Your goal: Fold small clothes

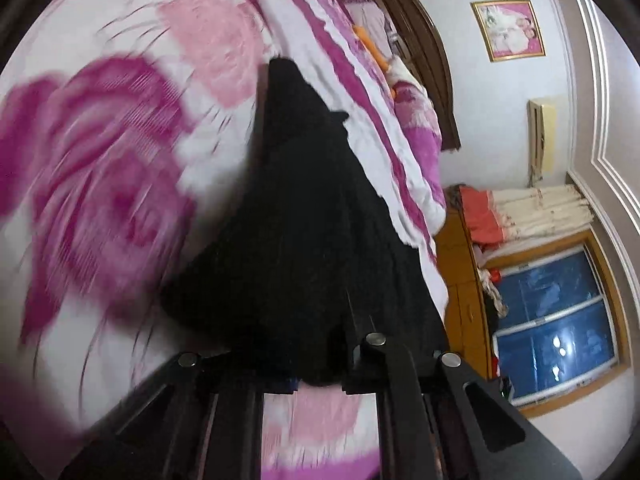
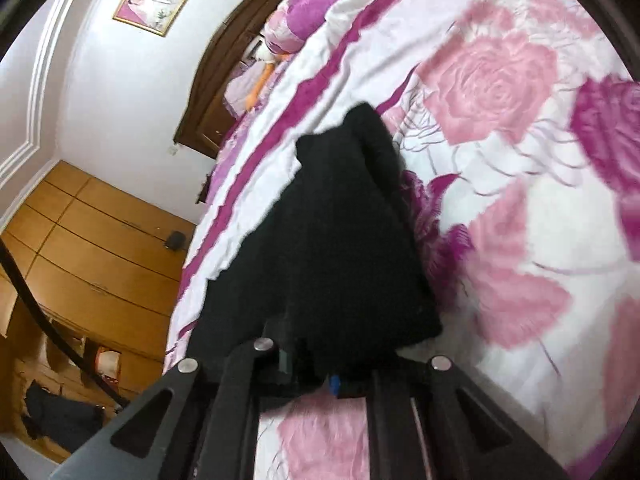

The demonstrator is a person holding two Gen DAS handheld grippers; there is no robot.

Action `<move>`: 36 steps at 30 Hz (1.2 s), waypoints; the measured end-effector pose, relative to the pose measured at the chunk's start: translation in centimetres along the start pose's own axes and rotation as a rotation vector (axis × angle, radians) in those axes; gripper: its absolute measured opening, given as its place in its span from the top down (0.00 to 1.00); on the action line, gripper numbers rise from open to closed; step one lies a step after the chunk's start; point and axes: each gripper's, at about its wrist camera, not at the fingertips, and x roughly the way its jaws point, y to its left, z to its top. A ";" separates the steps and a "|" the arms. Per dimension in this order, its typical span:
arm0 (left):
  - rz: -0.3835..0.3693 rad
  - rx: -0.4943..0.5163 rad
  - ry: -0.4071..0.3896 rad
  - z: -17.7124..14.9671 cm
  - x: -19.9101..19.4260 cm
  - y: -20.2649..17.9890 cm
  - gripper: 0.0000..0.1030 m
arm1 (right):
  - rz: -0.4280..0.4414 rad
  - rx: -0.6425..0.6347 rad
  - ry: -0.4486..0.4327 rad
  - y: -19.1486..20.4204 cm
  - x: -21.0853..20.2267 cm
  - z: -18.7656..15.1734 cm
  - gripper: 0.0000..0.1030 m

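A small black garment (image 1: pixel 304 220) hangs over the rose-patterned bed cover (image 1: pixel 120 160), running from the jaws up toward the middle of the left wrist view. My left gripper (image 1: pixel 316 376) is shut on its near edge, and the cloth hides the fingertips. In the right wrist view the same black garment (image 2: pixel 344 240) drapes away from my right gripper (image 2: pixel 316 376), which is shut on another part of that near edge. The cloth is stretched between the two grips, above the bed cover (image 2: pixel 500 160).
A dark wooden headboard (image 1: pixel 424 40) and purple pillows (image 1: pixel 416 120) lie at the bed's far end. A framed picture (image 1: pixel 508 30) hangs on the wall. A window (image 1: pixel 560 320) and a wooden cabinet (image 1: pixel 460 280) stand beside the bed, and a wooden wardrobe (image 2: pixel 100 248) stands on that side.
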 end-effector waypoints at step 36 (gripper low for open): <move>0.396 0.726 -0.190 -3.5 2.0 -4.9 0.89 | -0.597 -0.830 -0.169 10.2 0.2 -5.8 0.28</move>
